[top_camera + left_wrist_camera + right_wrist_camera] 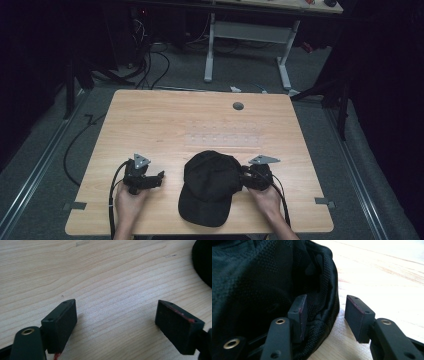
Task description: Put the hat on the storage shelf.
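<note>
Right claw (246, 176) spread wide astride black cap's (210, 187) rim at cap's 3 o'clock, not clamped. Left claw (159, 176) wide, empty, at cap's 9 o'clock over tabletop (200, 120).

High view looks down on the table (165, 120) — claw cameras skim it (close).

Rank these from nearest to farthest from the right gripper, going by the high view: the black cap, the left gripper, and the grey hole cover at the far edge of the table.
1. Black cap: right beside the right gripper, on its left, rim between the open jaws.
2. Left gripper: across the cap, near the table's left front.
3. Grey hole cover: toward the far edge.
</note>
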`<state>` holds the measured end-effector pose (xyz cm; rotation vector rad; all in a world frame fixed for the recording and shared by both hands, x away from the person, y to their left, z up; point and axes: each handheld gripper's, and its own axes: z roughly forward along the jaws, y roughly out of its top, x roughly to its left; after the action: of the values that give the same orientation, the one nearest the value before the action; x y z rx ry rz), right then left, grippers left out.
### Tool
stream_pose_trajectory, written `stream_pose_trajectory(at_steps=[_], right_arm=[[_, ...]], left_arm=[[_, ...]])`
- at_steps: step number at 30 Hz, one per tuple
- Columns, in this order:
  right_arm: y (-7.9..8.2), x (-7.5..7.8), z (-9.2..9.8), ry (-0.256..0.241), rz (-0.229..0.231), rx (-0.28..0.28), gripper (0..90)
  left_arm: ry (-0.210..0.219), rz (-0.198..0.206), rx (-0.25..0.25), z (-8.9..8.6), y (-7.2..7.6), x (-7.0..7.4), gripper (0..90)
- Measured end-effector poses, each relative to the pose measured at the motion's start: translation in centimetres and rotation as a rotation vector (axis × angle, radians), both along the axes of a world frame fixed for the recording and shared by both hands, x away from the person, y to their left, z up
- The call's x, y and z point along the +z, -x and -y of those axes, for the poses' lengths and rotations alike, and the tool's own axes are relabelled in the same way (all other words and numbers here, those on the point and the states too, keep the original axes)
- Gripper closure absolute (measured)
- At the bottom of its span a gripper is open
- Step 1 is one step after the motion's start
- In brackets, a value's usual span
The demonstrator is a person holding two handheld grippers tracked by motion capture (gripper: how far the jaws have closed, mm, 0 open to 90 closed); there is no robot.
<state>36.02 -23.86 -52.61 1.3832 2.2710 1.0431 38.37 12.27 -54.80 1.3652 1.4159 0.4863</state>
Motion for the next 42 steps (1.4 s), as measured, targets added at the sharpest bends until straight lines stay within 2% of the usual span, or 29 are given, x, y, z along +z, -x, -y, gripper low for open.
stream_pose_trajectory(at_steps=[2, 3, 5, 6, 7, 8, 10, 18, 24, 33, 37, 42], right_arm=[[0.0, -0.1, -0.1, 0.01, 0.012, 0.003, 54.4], [0.1, -0.1, -0.3, 0.034, 0.028, 0.01, 56.2], [0.1, -0.1, -0.4, 0.047, 0.03, 0.009, 57.2], [0.3, -0.1, -0.6, 0.084, 0.054, 0.019, 60.5], [0.4, -0.1, -0.8, 0.1, 0.061, 0.022, 62.9], [0.4, -0.1, -0.8, 0.1, 0.061, 0.022, 62.9], [0.4, -0.1, -1.1, 0.122, 0.07, 0.033, 68.6], [0.6, 0.1, -1.7, 0.142, 0.068, 0.056, 82.7], [0.5, 0.0, -1.7, 0.138, 0.068, 0.056, 84.5], [0.5, 0.2, -1.2, 0.095, 0.07, 0.057, 85.2], [0.5, 0.7, -0.7, 0.063, 0.08, 0.061, 85.3], [0.4, 1.9, -0.5, 0.053, 0.098, 0.069, 85.4]], left_arm=[[0.0, 0.0, 0.001, 0.0, 0.0, 0.0, 18.3], [0.0, 0.0, 0.001, 0.0, 0.0, 0.0, 18.3], [0.0, 0.0, 0.001, 0.0, 0.0, 0.0, 18.3], [0.001, 0.0, 0.001, 0.0, 0.0, 0.0, 18.3], [0.0, 0.001, 0.002, 0.0, 0.0, 0.0, 18.3], [0.0, 0.001, 0.002, 0.0, 0.0, 0.0, 18.4], [0.0, 0.0, 0.002, 0.0, 0.0, 0.0, 18.4], [0.0, 0.001, 0.004, 0.0, 0.0, 0.0, 18.6], [0.001, 0.001, 0.004, 0.0, 0.0, 0.0, 18.6], [0.001, 0.0, 0.004, 0.0, 0.0, 0.0, 18.6], [0.0, 0.001, 0.004, 0.0, 0.0, 0.0, 18.6], [0.0, 0.0, 0.004, 0.0, 0.0, 0.0, 18.6]])
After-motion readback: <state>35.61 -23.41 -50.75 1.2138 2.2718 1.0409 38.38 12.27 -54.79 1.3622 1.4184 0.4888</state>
